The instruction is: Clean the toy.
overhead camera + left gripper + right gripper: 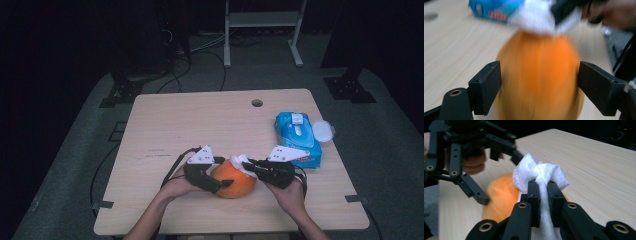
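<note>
Wiping step in hand: an orange fruit (234,181) lies on the near middle of the table (165,125), between the two grippers, and is being cleaned with a white wipe (241,163). The right gripper (543,185) has its jaws pressed together on a bunched fold of the wipe; in the right gripper view the cloth bulges out above the pads and trails down between them, so the pinch looks firm. The wipe sits on the upper far side of the fruit, touching its skin. The left gripper (539,82) straddles the fruit from the person's left. In the left gripper view its jaws stand spread on either side of the orange body; the fruit is blurred and I read a slight gap at each pad, so I judge the hold loosened rather than clamped, and whether either pad grazes the skin I cannot tell for certain. A blue wipes packet (298,136) with its lid flipped open lies well apart at the far right of the table. Judgement: the fruit is partway through cleaning, steadying hand mid-regrip. Next move calls for the left jaws to close again on the fruit's flanks, or turn it to a fresh face, before the right gripper drags the wipe across; otherwise the round fruit is likely to roll under the wiping pressure.
</note>
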Tool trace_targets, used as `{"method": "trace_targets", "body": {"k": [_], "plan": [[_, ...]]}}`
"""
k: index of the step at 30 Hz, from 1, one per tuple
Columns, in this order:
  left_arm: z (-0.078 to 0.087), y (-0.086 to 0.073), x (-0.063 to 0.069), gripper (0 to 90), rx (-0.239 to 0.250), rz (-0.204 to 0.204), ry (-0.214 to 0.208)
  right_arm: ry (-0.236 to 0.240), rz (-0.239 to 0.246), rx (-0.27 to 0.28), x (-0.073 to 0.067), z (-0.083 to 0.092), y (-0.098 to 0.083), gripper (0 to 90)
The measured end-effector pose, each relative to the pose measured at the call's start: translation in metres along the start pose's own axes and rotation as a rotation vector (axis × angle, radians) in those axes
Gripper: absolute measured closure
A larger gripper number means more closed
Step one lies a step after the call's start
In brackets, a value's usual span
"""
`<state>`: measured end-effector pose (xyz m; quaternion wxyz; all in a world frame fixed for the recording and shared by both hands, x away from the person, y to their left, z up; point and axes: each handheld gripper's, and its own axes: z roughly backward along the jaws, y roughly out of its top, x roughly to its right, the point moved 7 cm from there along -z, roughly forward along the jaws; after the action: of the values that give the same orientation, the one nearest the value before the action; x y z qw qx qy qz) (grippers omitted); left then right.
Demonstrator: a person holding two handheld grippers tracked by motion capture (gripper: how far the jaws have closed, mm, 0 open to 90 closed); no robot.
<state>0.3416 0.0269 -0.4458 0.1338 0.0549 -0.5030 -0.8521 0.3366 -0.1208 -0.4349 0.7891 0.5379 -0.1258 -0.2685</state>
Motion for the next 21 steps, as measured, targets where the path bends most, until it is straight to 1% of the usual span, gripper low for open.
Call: {"method": "trace_targets", "body": {"k": [2, 3, 4, 5, 7, 9, 10, 11, 15, 16, 17, 19, 21], "plan": [[-0.003, -0.002, 0.002, 21.4, -0.025, -0.039, 0.006, 0.021, 0.029, 0.0, -0.009, -0.003, 0.002, 81.8], [-0.003, -0.004, 0.002, 24.0, -0.032, -0.043, 0.003, 0.017, 0.052, -0.005, -0.012, -0.004, 0.003, 81.8], [-0.003, -0.007, 0.0, 26.6, -0.031, -0.034, -0.005, 0.008, 0.074, -0.01, -0.012, -0.005, 0.003, 81.8], [-0.002, -0.009, -0.001, 29.3, -0.03, -0.025, -0.012, 0.009, 0.076, -0.012, -0.012, -0.004, 0.003, 81.8], [-0.001, -0.012, -0.005, 32.0, -0.037, 0.002, -0.018, 0.015, 0.052, -0.009, -0.007, -0.002, 0.002, 81.8], [0.001, -0.014, -0.007, 32.5, -0.043, 0.02, -0.02, 0.012, 0.023, -0.001, 0.0, 0.0, 0.001, 81.8], [0.002, -0.015, -0.008, 32.6, -0.046, 0.02, -0.024, 0.009, 0.01, 0.0, 0.004, 0.001, 0.0, 81.8], [0.002, -0.015, -0.008, 32.6, -0.038, 0.03, -0.024, 0.005, -0.002, 0.003, 0.007, 0.002, -0.001, 81.8], [0.005, -0.019, -0.011, 32.6, -0.038, 0.037, -0.028, -0.027, -0.016, -0.004, 0.018, 0.007, -0.005, 81.8], [0.005, -0.018, -0.01, 32.6, -0.039, 0.034, -0.029, -0.034, -0.027, -0.008, 0.021, 0.009, -0.007, 81.8], [0.004, -0.018, -0.008, 32.6, -0.04, 0.023, -0.034, -0.038, -0.034, -0.012, 0.023, 0.009, -0.008, 81.8], [0.001, -0.016, -0.003, 32.5, -0.041, -0.005, -0.04, -0.029, -0.055, 0.0, 0.024, 0.01, -0.008, 81.8], [-0.003, -0.014, 0.003, 32.0, -0.049, -0.031, -0.046, -0.02, -0.047, 0.008, 0.021, 0.009, -0.005, 81.8]]}}
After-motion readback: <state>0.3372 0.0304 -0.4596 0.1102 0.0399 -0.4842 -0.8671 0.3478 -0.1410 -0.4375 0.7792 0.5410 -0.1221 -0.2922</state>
